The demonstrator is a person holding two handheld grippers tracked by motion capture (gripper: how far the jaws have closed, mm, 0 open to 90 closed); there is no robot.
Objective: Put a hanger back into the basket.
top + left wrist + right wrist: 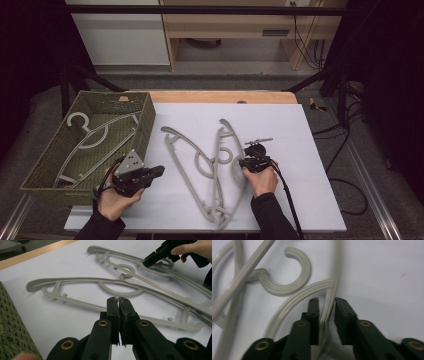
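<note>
My right gripper (326, 301) stands over the white table (300, 175) with its jaws straddling the thin outer rail of a grey hanger (334, 277). The rail lies against 1 pad, while a sliver of daylight shows at the other, so I read the jaws as not yet clamped, with the hanger between them.

Seen from the high view, the right gripper (243, 162) comes at this hanger (216, 185) from its right side, squarely across its long axis, which runs from the near edge of the table toward the far edge. A second hanger (182, 160) lies just to its left, the 2 meeting at the near end.

Farther left, my left gripper (161, 171) hangs clenched on nothing, its jaws (118, 300) pressed together, pointing toward the second hanger (82, 280). Beside that hand sits the green woven basket (145, 125), with another hanger (95, 137) already inside.

The basket lies well apart from the right gripper, past both loose hangers. I judge that a carry there must swing the long frame leftward, clear of its neighbour.
</note>
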